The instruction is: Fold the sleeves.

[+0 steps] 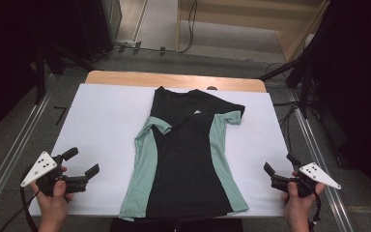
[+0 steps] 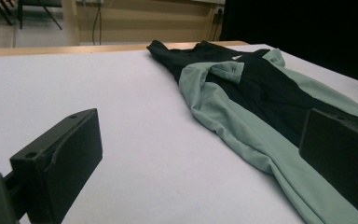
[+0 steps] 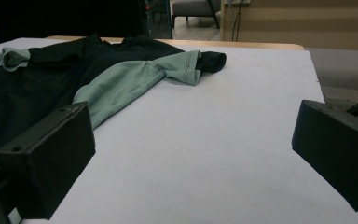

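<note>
A black T-shirt with mint-green side panels [image 1: 186, 150] lies flat down the middle of the white table cover [image 1: 101, 121], collar at the far end, hem at the near edge. Its left sleeve [image 1: 158, 124] is folded in over the chest; the right sleeve [image 1: 231, 115] sticks out. My left gripper [image 1: 81, 162] is open near the front left corner, apart from the shirt's green edge [image 2: 242, 135]. My right gripper [image 1: 281, 164] is open near the front right, with bare cover between it and the shirt [image 3: 121, 84]. Both hold nothing.
A wooden table edge [image 1: 174, 79] shows beyond the white cover. Black stands and cables [image 1: 299, 77] stand off the table's far right; more dark equipment stands at the far left. Bare cover lies on both sides of the shirt.
</note>
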Motion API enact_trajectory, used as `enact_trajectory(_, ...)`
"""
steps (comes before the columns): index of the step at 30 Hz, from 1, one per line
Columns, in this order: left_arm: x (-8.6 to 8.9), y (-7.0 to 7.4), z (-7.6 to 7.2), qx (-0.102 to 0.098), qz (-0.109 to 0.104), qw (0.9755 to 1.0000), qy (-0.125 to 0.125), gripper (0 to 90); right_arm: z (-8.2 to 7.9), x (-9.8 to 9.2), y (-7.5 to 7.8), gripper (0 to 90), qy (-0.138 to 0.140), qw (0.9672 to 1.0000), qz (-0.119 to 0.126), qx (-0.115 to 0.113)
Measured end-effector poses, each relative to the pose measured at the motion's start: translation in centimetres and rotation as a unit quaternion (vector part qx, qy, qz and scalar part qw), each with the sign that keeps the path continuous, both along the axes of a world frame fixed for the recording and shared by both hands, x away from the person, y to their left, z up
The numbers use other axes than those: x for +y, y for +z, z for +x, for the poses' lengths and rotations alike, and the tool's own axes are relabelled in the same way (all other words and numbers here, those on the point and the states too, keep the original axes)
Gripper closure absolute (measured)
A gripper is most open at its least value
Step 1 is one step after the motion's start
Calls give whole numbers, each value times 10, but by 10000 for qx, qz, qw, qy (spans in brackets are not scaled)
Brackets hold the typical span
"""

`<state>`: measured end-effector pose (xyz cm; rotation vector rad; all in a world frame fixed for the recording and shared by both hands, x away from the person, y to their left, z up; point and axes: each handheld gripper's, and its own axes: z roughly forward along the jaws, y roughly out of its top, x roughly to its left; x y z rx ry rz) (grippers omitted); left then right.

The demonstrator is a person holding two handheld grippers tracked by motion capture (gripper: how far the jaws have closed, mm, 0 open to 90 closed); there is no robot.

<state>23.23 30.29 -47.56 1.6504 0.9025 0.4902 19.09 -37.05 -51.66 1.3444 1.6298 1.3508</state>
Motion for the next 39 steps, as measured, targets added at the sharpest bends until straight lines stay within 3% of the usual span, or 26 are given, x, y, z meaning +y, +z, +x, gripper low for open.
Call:
enact_trajectory(5,10,-2,-6,-63,27,10000,52,0,1,0,3,0,39,10000,39,26)
enact_trajectory(7,14,-4,-8,-87,-96,9999,87,0,2,1,7,0,86,9999,125,64)
enact_trajectory(12,19,-5,-8,-160,-119,9997,156,0,7,7,20,0,134,9999,-36,14)
enact_trajectory(19,20,-7,-6,-179,-67,9997,133,0,20,14,31,0,209,9997,-24,108)
enact_trajectory(32,16,-11,-3,-158,-28,9999,59,0,57,37,63,0,429,9986,-287,133)
enact_trajectory(39,18,-13,-1,-125,-65,9999,21,0,84,44,70,0,403,9987,-166,261)
